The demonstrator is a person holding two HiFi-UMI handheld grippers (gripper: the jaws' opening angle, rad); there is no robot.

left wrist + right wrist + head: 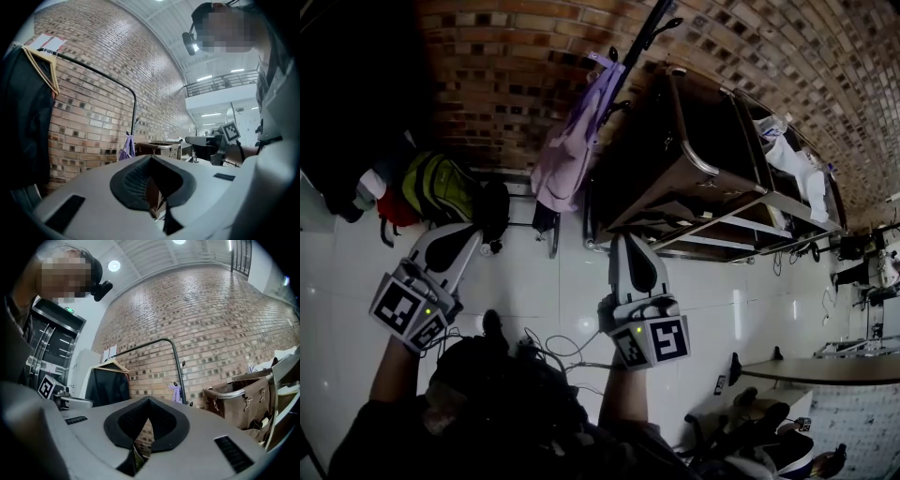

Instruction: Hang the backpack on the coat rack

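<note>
White tile floor (544,291): open from the grippers to the brick wall (506,75), which bounds the far side.
Cart (694,157), far right: brown bin, inside dark, contents unreadable.
Coat rack (637,47), far centre: a purple piece (567,155) hangs on it.
Backpack (436,187), green: on the floor against the wall, far left.
Left gripper (453,231), right gripper (630,238): both clenched, empty.

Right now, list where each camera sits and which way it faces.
Head view: on the person's head, aimed steeply down at the floor, green backpack and coat rack by the brick wall; forearms, left gripper and right gripper show.
Left gripper view: on the left gripper, looking along its shut jaws at the coat rack; the person's torso shows at right.
Right gripper view: on the right gripper, looking along its shut jaws at the coat rack; the torso shows at left.
Shared: all see the coat rack's purple garment.
</note>
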